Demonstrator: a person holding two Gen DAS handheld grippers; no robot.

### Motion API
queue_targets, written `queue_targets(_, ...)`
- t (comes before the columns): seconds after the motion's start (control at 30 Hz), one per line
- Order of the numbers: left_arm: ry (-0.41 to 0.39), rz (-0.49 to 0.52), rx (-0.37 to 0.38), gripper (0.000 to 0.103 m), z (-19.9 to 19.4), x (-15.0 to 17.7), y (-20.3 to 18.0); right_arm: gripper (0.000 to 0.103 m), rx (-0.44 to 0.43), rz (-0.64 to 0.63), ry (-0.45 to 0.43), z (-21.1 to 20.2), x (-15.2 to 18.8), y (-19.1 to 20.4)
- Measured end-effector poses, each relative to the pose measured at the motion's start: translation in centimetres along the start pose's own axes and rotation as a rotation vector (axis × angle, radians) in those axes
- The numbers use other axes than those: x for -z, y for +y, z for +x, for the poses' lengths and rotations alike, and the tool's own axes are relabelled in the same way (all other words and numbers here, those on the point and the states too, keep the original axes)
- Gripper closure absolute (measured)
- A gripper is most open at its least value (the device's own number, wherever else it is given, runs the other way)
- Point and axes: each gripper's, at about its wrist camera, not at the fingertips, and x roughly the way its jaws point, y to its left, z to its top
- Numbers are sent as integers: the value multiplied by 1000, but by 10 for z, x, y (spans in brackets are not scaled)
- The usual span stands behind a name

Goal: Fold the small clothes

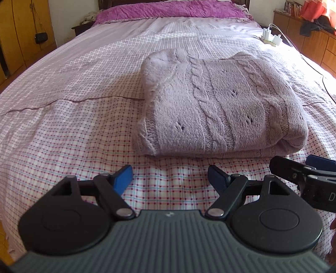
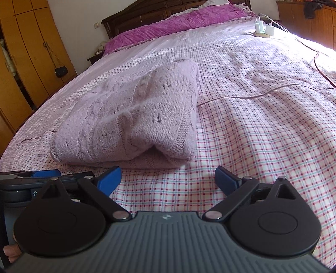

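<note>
A pale lilac cable-knit sweater (image 1: 218,105) lies folded into a thick rectangular bundle on the checked bedspread (image 1: 73,130). In the right wrist view the same sweater (image 2: 134,117) sits left of centre, its near right corner bulging up. My left gripper (image 1: 171,178) hovers open just short of the sweater's near edge, nothing between its blue pads. My right gripper (image 2: 168,180) is open too, empty, in front of the bundle's right corner. The two grippers are side by side: the right one shows at the edge of the left view (image 1: 304,168), the left one at the edge of the right view (image 2: 42,176).
A magenta blanket (image 1: 168,9) lies across the head of the bed. White chargers on a power strip (image 1: 271,36) with cables sit at the bed's far right. Wooden wardrobes (image 2: 25,63) stand on the left, a wooden cabinet (image 1: 310,37) with clothes on the right.
</note>
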Motion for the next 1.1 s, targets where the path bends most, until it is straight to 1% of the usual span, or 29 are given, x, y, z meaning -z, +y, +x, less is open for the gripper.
queue_targets(0.53, 2, -1, 9, 22, 1, 1, -1, 3, 3, 2, 7, 4, 0, 0)
queue_targets(0.73, 4, 2, 33, 22, 1, 1, -2, 3, 2, 5, 7, 5, 0, -1)
queue_targets(1.1, -3, 4, 37, 22, -1, 4, -4, 3, 2, 5, 7, 5, 1, 0)
